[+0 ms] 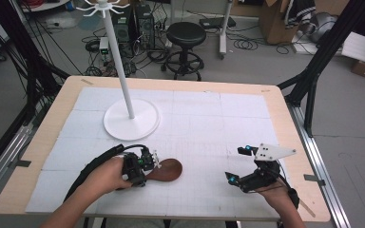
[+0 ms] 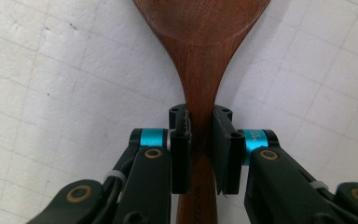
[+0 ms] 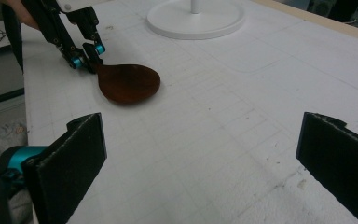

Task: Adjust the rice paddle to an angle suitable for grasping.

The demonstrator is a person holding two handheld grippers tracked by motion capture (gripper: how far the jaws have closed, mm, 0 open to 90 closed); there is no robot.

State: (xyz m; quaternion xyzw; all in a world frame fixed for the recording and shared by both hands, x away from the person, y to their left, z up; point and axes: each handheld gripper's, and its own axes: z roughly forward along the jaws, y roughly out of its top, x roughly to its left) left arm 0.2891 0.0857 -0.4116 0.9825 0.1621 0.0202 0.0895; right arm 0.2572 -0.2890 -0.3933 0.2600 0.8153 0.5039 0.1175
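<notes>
Item: dark brown wooden spoon [image 1: 165,170], flat on the white gridded mat [image 1: 209,123] at lower centre, which we clamp by its narrow neck in the left gripper [image 2: 200,135] for lifting, right gripper [image 1: 240,166] gaping idle alongside.

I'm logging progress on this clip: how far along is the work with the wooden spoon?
Early. Done: the left gripper has reached the wooden spoon, its jaws flanking the narrow neck of the handle. In hand: the grasp; the pads look pressed on the wood, or nearly so. Left: the spoon lies flat on the white mat, not yet lifted. The right gripper waits open, apart from it. The white stand is untouched.
</notes>
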